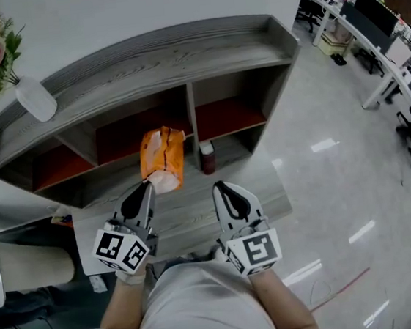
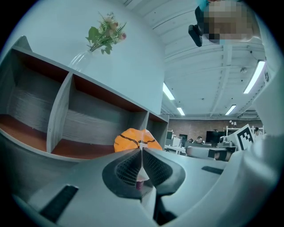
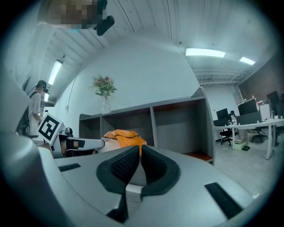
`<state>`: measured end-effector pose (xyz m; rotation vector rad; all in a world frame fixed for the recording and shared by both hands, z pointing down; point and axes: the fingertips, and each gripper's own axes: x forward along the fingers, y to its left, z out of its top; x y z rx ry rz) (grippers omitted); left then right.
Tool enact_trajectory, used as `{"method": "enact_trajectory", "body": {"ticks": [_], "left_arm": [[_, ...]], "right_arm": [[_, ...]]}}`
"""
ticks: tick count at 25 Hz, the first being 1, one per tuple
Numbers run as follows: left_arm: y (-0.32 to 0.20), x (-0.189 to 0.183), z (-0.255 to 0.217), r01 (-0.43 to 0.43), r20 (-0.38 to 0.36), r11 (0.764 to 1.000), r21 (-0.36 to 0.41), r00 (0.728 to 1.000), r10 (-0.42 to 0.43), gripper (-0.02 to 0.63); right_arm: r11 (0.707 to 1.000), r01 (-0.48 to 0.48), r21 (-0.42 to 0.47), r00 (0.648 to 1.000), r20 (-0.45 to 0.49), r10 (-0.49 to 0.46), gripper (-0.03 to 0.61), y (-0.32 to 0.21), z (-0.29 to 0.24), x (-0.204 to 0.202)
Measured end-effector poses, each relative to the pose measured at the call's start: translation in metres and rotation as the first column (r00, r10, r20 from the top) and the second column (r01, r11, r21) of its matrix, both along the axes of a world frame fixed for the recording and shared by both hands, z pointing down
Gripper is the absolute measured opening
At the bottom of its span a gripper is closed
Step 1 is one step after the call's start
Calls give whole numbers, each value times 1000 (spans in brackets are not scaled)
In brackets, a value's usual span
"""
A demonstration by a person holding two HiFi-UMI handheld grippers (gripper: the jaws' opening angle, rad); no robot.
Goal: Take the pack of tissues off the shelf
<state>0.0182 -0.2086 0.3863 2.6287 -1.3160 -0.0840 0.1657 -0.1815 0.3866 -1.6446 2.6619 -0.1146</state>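
Note:
An orange pack of tissues (image 1: 163, 156) hangs in front of the grey shelf (image 1: 179, 60), by the divider between its middle and right compartments. My left gripper (image 1: 149, 186) is shut on the pack's near, pale end. In the left gripper view the jaws pinch a thin white flap, and the orange pack (image 2: 133, 139) bulges just beyond the left gripper's tips (image 2: 141, 153). My right gripper (image 1: 219, 188) is beside it to the right, shut, with nothing between its jaws. In the right gripper view, past that gripper's tips (image 3: 140, 150), the pack (image 3: 124, 136) shows at the left.
A small dark red bottle (image 1: 207, 158) stands at the front of the right compartment, close to the pack. A vase of flowers (image 1: 36, 98) sits on the shelf top at the left. A grey board (image 1: 197, 216) lies under both grippers. Office desks and chairs (image 1: 366, 24) stand at the far right.

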Motion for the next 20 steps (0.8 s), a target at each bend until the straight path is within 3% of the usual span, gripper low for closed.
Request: {"method": "enact_trajectory", "body": {"ticks": [20], "left_arm": [[-10,-10,7,1,1,1000,-13,1000,-1,26]], "right_arm": [[1000,9,-11,1000,1,-9,26,-13,6,-12]]}}
